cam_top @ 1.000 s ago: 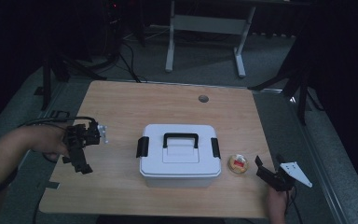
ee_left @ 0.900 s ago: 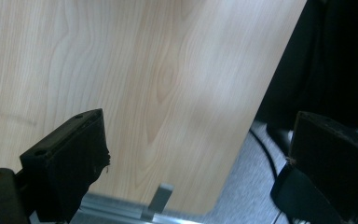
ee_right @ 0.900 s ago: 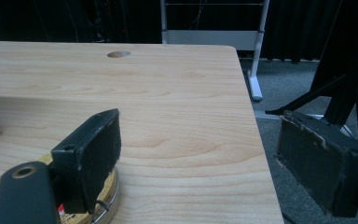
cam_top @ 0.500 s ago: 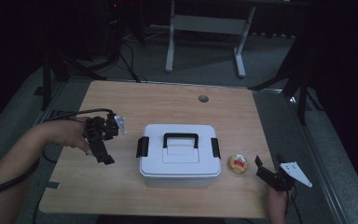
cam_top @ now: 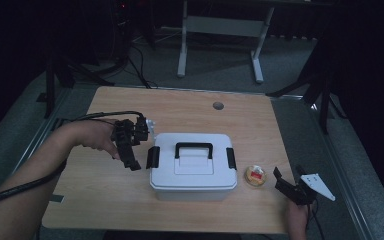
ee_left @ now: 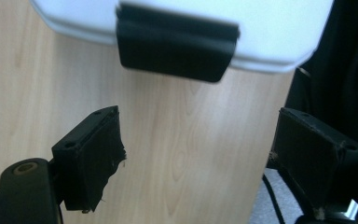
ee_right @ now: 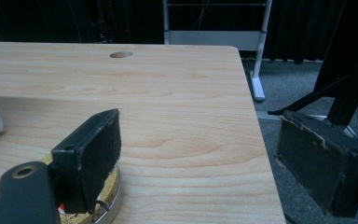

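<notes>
While my left tongs [cam_top: 130,150] hang just off the left end of the white box [cam_top: 194,167], that box sits pretty much in the middle of the wooden table [cam_top: 180,107], lid on, black carry handle [cam_top: 194,149] lying flat on top. It's got a black latch on each short side, and the left latch [ee_left: 177,44] is right ahead of my left jaws in the left gripper view, close but not touching. Those jaws have just been closing a bit, though they're apart with only bare tabletop between them, nothing gripped.

Off the box's right end there's a small round tin [cam_top: 255,176] with something orange and red in it, just beside the box. My right tongs [cam_top: 286,184] are parked near the table's front right corner, jaws spread wide and empty; in the right gripper view one jaw sits over the tin's rim, the other hangs out past the table edge. Farther back there's a round hole [cam_top: 218,106] in the tabletop.
</notes>
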Motion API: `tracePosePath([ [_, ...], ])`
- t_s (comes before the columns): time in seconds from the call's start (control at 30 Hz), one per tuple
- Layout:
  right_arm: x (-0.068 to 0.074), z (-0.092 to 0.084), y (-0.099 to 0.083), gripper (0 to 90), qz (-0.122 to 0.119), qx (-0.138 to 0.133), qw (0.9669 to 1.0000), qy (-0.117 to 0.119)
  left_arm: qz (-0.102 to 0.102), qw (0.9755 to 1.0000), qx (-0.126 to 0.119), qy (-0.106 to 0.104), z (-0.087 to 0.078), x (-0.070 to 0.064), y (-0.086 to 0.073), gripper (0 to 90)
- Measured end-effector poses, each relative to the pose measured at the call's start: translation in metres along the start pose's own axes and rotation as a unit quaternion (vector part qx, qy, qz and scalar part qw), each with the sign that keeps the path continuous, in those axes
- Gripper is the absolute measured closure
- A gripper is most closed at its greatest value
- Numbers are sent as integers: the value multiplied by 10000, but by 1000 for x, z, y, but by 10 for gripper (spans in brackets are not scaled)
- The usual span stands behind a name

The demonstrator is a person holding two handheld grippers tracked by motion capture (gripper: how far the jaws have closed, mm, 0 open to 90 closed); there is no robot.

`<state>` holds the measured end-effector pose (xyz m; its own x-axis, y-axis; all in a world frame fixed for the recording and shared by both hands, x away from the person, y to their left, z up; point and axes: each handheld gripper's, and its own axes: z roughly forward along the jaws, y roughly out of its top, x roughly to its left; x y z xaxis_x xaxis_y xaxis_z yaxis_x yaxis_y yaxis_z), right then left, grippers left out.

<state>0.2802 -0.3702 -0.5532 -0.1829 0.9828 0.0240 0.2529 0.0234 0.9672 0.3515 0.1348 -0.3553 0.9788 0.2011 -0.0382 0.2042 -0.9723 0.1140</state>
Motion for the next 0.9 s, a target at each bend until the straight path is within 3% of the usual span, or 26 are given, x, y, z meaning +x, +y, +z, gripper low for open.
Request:
tracePosePath([
  [0.33, -1, 0, 0, 137, 13, -8, 10000, 26, 246, 9995, 192, -53, 3, 2, 32, 150],
  [0.8, -1, 0, 0, 137, 42, -21, 10000, 55, 550, 9983, 169, -115, 10, 3, 69, 150],
  [0.9, -1, 0, 0, 137, 62, -26, 10000, 68, 603, 9980, 141, -132, 10, 3, 76, 189],
])
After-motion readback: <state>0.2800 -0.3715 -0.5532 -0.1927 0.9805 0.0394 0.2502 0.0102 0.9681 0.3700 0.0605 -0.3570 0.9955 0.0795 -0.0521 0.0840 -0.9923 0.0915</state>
